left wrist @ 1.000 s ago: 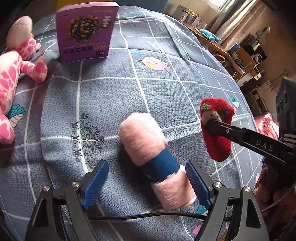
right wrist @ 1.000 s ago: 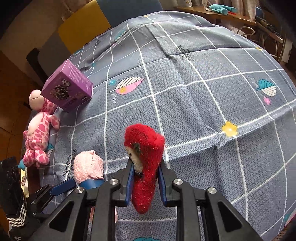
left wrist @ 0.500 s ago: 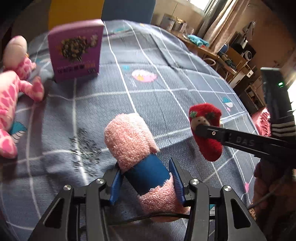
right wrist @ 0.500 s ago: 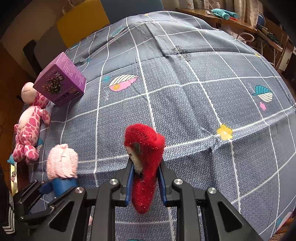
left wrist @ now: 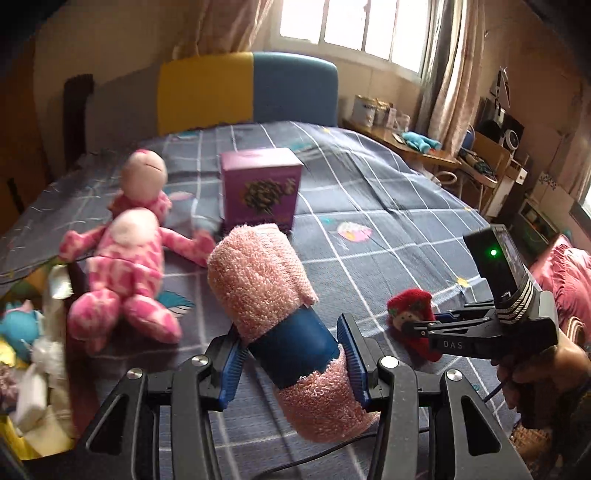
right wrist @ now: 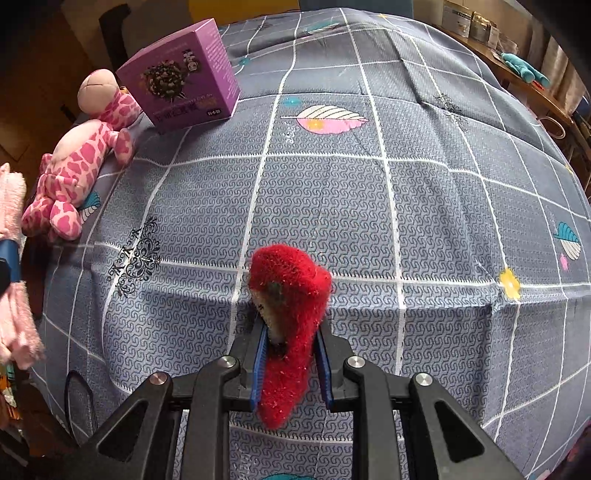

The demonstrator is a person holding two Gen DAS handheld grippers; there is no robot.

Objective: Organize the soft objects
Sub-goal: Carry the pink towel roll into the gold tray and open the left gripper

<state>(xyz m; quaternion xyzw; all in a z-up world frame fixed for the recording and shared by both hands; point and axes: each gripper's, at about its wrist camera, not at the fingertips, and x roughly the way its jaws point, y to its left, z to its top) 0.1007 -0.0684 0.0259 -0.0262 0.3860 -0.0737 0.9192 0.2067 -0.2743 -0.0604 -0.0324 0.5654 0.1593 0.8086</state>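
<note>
Left gripper [left wrist: 293, 360] clamps the pink towel roll [left wrist: 273, 306] at its blue band, lifted over the bed [right wrist: 369, 206]; right gripper [right wrist: 290, 356] pinches the red sock [right wrist: 291, 306] above it; behind the roll, pink giraffe [left wrist: 122, 266] beside purple box [left wrist: 260, 194]

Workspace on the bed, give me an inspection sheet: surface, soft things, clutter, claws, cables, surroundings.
Surface: bed, grey checked cover with leaf prints.
Job's things: pink towel roll with blue band, lifted; red toy, lifted; pink plush lying by the box.
Clutter: purple box standing on the cover; bag of oddments at the left bed edge.
Claws: left claw shut on the towel roll; right claw shut on the red toy.
Cables: black cable under the left claw.
Surroundings: yellow and blue headboard, window, side desk with blue toy.
</note>
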